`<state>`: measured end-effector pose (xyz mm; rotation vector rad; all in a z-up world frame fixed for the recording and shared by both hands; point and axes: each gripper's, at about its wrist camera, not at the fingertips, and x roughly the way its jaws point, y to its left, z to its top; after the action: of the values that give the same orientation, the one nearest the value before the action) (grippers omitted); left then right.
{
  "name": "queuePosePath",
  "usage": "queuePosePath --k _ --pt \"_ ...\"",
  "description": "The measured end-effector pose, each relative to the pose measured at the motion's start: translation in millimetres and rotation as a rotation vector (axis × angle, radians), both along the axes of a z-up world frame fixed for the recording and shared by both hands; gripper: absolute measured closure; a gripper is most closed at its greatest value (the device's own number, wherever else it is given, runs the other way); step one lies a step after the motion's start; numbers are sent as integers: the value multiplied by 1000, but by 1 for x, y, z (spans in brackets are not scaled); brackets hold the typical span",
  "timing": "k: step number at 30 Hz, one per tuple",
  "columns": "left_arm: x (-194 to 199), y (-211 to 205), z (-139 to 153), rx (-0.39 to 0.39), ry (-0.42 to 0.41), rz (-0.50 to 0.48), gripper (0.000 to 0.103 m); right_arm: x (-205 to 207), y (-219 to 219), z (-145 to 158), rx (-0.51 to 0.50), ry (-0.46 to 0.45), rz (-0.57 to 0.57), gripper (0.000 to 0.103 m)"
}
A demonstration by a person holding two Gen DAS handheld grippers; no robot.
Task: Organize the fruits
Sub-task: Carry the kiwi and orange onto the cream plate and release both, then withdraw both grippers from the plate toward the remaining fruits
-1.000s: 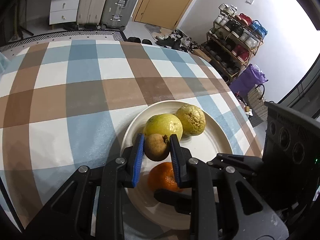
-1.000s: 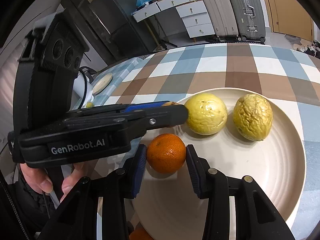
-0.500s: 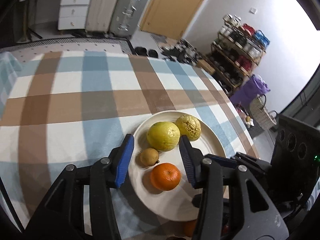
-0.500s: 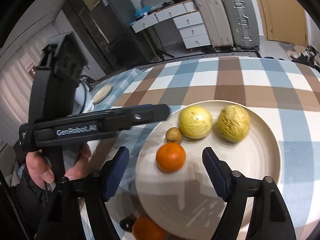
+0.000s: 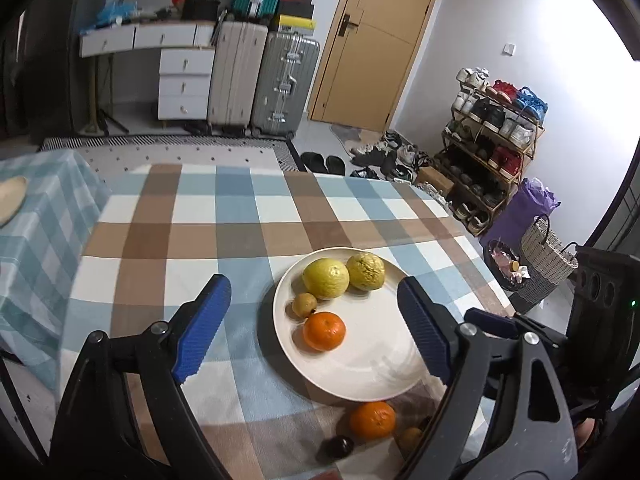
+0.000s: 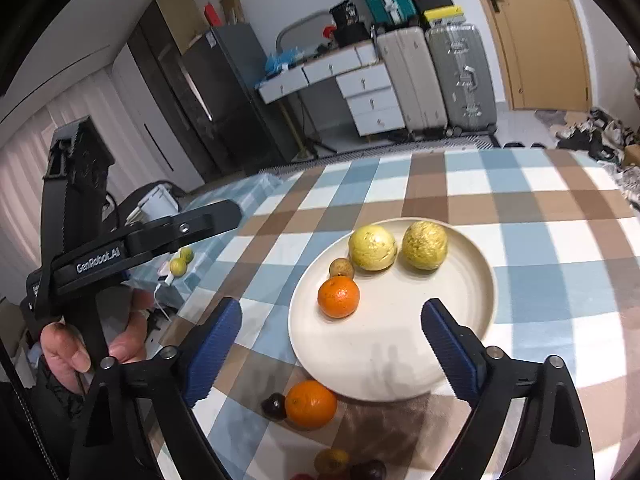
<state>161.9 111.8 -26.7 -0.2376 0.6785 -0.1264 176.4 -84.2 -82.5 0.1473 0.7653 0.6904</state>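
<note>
A cream plate (image 5: 376, 364) (image 6: 460, 320) on the checked tablecloth holds a smooth yellow fruit (image 5: 325, 279) (image 6: 372, 247), a wrinkled yellow fruit (image 5: 365, 271) (image 6: 424, 245), a small brown fruit (image 5: 304, 305) (image 6: 341, 269) and an orange (image 5: 323, 331) (image 6: 338, 297). Another orange (image 5: 372, 420) (image 6: 311, 404) and a dark fruit (image 5: 338, 447) (image 6: 274, 405) lie on the cloth in front of the plate. My left gripper (image 5: 316, 328) is open and empty above the plate's near left side. My right gripper (image 6: 334, 352) is open and empty above the plate's near edge.
More small fruits (image 6: 332, 460) lie at the table's near edge. Two green-yellow fruits (image 6: 182, 262) sit on a lower surface to the left. A second checked table with a flat dish (image 5: 10, 200) stands at the left. Suitcases, drawers and a shoe rack stand beyond the table.
My left gripper let go of the small brown fruit, my right gripper let go of the orange. Both opened wide and drew back and up from the plate.
</note>
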Motion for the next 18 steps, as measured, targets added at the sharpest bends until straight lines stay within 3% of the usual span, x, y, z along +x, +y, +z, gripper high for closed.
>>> queuePosePath --k 5,18 --pt "-31 -12 13 28 -35 28 1 -23 -14 13 15 -43 -23 5" --pt "-97 -34 39 72 -109 78 1 -78 -46 31 64 -124 -91 1"
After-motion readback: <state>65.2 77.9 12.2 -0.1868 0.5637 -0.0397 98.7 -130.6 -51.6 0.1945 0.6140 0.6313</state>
